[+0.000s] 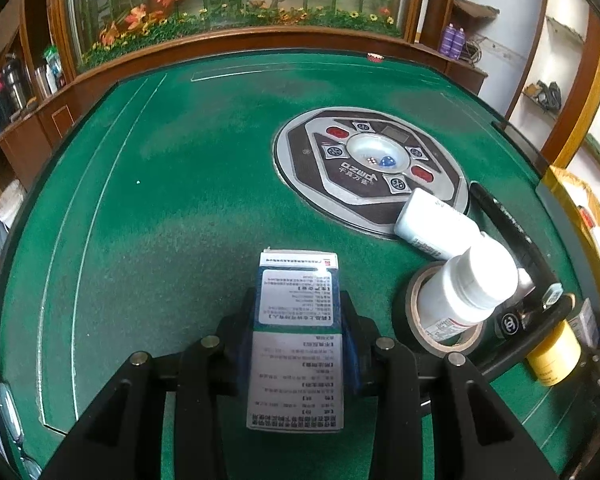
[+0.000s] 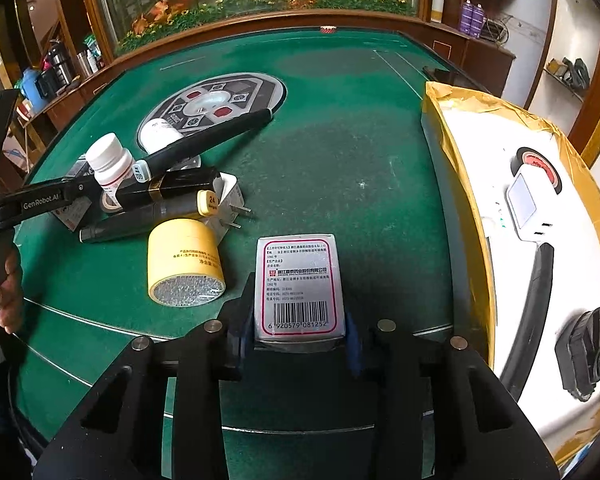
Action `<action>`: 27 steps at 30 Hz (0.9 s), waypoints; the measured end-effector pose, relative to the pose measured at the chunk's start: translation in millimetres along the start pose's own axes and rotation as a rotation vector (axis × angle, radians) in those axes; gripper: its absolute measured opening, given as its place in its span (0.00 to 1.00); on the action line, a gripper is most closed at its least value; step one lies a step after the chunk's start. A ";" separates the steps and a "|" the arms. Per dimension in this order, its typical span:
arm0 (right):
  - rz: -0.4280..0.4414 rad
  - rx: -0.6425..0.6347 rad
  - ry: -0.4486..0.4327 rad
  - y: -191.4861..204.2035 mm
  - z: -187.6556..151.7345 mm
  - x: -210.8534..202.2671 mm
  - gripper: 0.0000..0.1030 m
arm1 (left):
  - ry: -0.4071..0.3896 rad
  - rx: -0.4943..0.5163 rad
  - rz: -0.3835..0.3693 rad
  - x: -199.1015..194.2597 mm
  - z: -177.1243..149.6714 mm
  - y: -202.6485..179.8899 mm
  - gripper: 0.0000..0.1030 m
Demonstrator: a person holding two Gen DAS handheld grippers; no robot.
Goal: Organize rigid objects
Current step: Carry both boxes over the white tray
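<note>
L gripper (image 1: 298, 320) clamped on blue med box (image 1: 296, 340), R gripper (image 2: 298, 326) clamped on red-bordered barcode box (image 2: 300, 284), yellow tape roll (image 2: 184, 262) beside, green table (image 2: 340, 160).

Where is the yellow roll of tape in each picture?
Left wrist view: the yellow tape roll sits near the right edge, low down, partly hidden behind the black tape roll and dark clutter.
Right wrist view: the yellow tape roll stands left of centre on the green table, beside the barcode box.
Shared landmark: the round control panel in the table's middle.
</note>
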State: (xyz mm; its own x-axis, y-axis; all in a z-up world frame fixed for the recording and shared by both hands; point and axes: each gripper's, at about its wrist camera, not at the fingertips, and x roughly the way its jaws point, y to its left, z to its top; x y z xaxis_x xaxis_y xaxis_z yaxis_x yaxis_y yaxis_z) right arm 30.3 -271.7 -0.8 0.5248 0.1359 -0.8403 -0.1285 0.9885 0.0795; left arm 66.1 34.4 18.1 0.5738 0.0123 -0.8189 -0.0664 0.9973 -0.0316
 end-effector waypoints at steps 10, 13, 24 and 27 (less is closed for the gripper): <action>0.072 0.049 -0.095 -6.4 -3.7 -26.9 0.33 | -0.101 -0.085 -0.053 -20.8 5.4 14.1 0.33; 0.083 0.053 -0.126 -6.8 -2.2 -36.7 0.33 | -0.148 -0.083 -0.086 -31.9 6.8 11.2 0.33; 0.118 0.123 -0.215 -43.6 -3.0 -71.4 0.33 | -0.197 -0.037 -0.257 -67.9 13.7 -38.6 0.33; 0.105 0.168 -0.250 -65.7 -4.2 -83.9 0.33 | -0.183 0.014 -0.345 -74.9 20.1 -75.4 0.33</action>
State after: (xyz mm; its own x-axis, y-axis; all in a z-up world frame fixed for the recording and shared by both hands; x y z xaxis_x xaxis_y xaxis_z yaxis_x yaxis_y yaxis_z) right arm -8.9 -348.3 62.2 0.7092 0.2297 -0.6666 -0.0635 0.9624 0.2641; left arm 44.6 -40.2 93.3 0.6968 -0.3124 -0.6456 0.1661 0.9460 -0.2785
